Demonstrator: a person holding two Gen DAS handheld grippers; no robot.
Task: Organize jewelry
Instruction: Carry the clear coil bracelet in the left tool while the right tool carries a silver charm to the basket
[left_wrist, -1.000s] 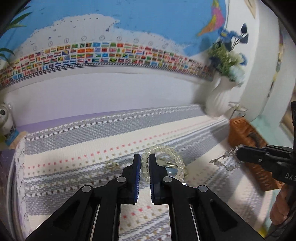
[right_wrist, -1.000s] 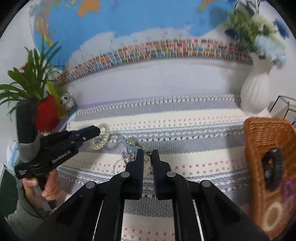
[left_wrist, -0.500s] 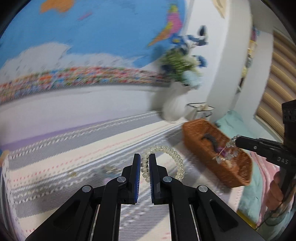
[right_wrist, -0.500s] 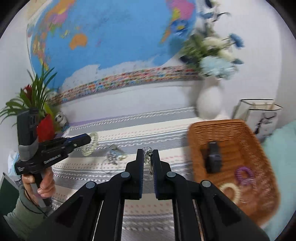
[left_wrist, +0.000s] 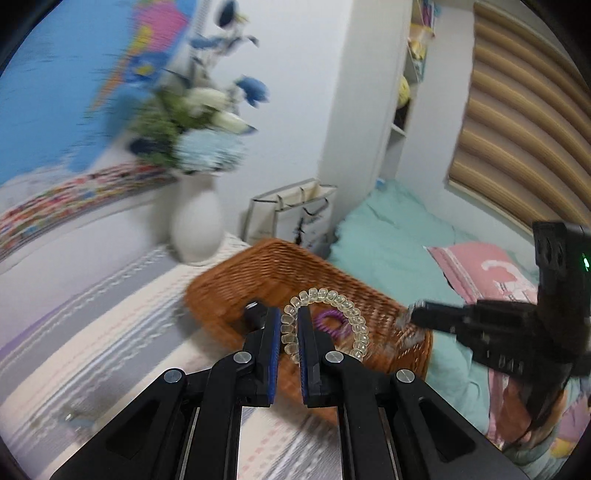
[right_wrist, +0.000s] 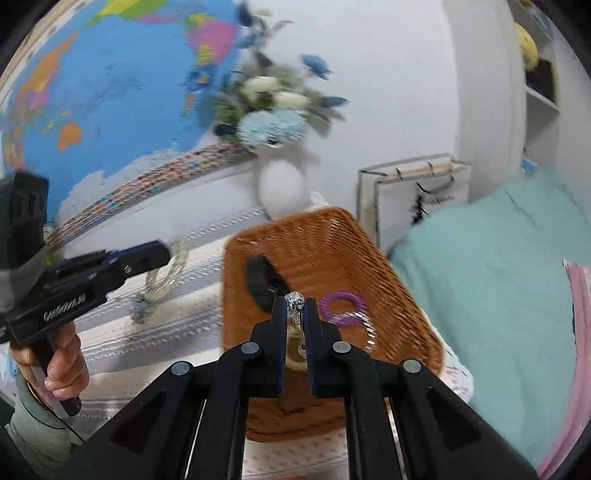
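Note:
My left gripper (left_wrist: 287, 332) is shut on a clear coiled bracelet (left_wrist: 352, 314), which hangs in the air over the near wall of the brown wicker basket (left_wrist: 258, 273). My right gripper (right_wrist: 295, 314) is shut on a sparkly silver beaded piece (right_wrist: 294, 300) and holds it above the basket (right_wrist: 288, 236). Inside the basket lie a purple coil ring (right_wrist: 341, 308), a black band (right_wrist: 260, 277) and a pale ring. In the right wrist view the left gripper (right_wrist: 168, 254) shows at the left with the bracelet (right_wrist: 170, 269). The right gripper (left_wrist: 408, 314) shows over the basket's right end in the left wrist view.
The basket sits at the right end of a striped cloth (left_wrist: 92, 332), with loose jewelry (right_wrist: 142, 308) left on the cloth. A white vase of flowers (right_wrist: 280, 184) and a white gift bag (right_wrist: 410, 195) stand behind it. A teal bed (right_wrist: 480, 280) lies to the right.
Both grippers have swung right from over the striped cloth to the wicker basket, each keeping its piece. The basket now fills the middle of both views.

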